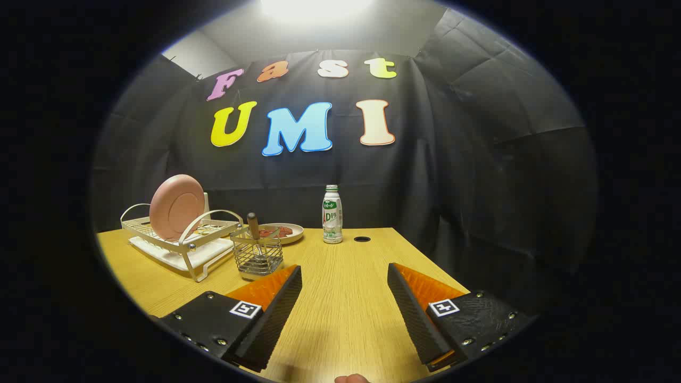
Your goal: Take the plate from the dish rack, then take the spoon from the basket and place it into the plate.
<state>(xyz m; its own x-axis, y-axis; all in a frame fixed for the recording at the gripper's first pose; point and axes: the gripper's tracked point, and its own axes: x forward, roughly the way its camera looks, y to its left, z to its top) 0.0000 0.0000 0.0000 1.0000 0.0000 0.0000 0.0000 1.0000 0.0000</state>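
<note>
The gripper (345,268) hung low over the wooden table (346,314), and its two fingers were spread wide apart with only bare tabletop between them; it grasped nothing.

Far to the left of the fingers stood the dish rack (183,236), a pale wire frame on a white tray. The pink plate (176,206) stood on its edge inside the rack, leaning a little backward. Just to the right of the rack, and nearer to the left finger, stood a small wire basket (259,258). The spoon (254,230) stood in it, with a brown handle rising above the rim; its bowl was not clear through the wires.

Behind the basket lay a second, flatter plate (290,233) with some reddish pieces on it; what they were I could not tell. A white bottle (332,215) with a green cap stood upright at the far side of the table, and a small dark hole (362,239) in the tabletop was just right of it.
</note>
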